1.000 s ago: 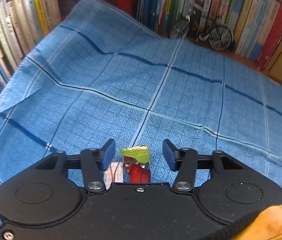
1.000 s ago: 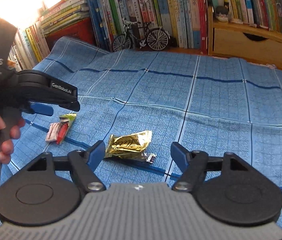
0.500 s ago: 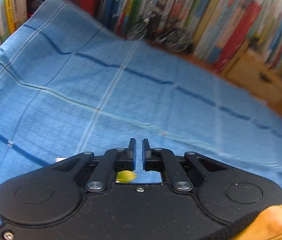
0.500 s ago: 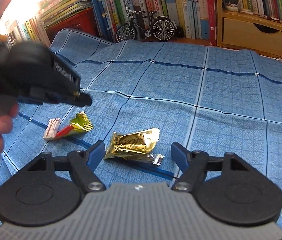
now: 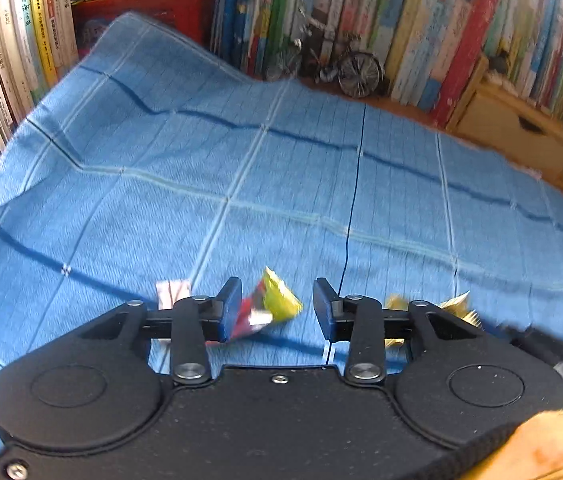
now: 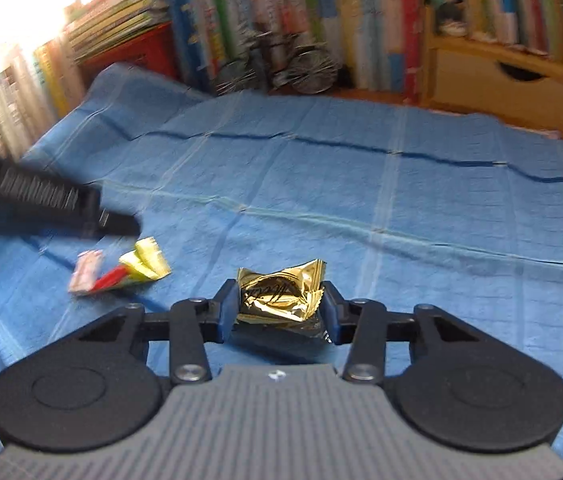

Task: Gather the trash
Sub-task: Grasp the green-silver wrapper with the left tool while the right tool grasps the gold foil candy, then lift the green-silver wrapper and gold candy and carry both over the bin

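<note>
A: Two wrappers matter here, both lying on the blue cloth (image 6: 361, 184). The gold wrapper (image 6: 281, 296) sits between the tips of the right gripper (image 6: 279, 312), whose fingers (image 6: 228, 308) look pressed against its two sides. I read that as a pinch, though the crinkled foil hides how firm it is.

B: And the other side?

A: The left gripper (image 5: 275, 308) has its fingers (image 5: 230, 306) spread apart. The red and yellow wrapper (image 5: 269, 308) lies on the cloth between them, closer to the left finger, with a small pink and white wrapper (image 5: 172, 292) just beside it, further left.

B: So how should the left one close?

A: My advice: centre it first, so the yellow end sits midway in the gap. Then come down until the tips nearly touch the cloth and close slowly. The wrapper is flat and light, so a high grab would probably miss it.

B: Any risk?

A: Catching a fold of cloth along with it, I would guess. The right one should lift straight up, since foil can slip. No bin shows in either view, so where the trash goes I cannot tell.
</note>
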Demonstrator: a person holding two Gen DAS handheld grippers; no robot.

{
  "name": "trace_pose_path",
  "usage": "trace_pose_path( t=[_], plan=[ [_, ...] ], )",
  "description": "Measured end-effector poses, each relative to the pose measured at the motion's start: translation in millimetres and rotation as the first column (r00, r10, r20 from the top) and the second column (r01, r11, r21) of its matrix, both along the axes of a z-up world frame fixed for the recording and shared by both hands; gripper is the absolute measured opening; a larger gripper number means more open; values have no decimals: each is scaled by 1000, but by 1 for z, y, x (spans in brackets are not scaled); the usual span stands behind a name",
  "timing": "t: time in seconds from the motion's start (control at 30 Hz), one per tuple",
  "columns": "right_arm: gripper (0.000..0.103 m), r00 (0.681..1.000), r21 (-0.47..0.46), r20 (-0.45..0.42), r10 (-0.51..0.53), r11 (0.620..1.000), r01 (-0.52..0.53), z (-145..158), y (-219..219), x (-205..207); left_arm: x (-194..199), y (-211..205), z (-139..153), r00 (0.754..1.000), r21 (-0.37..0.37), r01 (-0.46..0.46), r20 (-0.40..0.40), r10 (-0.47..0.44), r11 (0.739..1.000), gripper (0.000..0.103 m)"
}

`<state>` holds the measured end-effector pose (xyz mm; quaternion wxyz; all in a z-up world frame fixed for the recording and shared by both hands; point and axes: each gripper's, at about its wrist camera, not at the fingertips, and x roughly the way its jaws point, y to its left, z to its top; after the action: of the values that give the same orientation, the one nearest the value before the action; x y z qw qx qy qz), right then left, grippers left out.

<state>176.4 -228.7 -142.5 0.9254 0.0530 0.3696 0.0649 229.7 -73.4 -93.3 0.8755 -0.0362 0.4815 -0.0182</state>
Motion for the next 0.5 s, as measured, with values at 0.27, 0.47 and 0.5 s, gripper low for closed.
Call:
trace_pose_path(
  t=[0.27,0.47,0.5],
  plan=[
    [49,988,-43,43,-150,988,151,-3,-27,-8,1,-24,-24,987,-111,116,-97,-127,987,36],
    [52,977,-62,42,-208,976,210,-6,-39,-9,-17,-31,-14,985,-117,159,-44,-165,980,40],
    [53,976,-62,41,-212,975,214,-7,-40,-10,-21,-31,-12,989,-92,142,-23,-145,985,41]
  ],
)
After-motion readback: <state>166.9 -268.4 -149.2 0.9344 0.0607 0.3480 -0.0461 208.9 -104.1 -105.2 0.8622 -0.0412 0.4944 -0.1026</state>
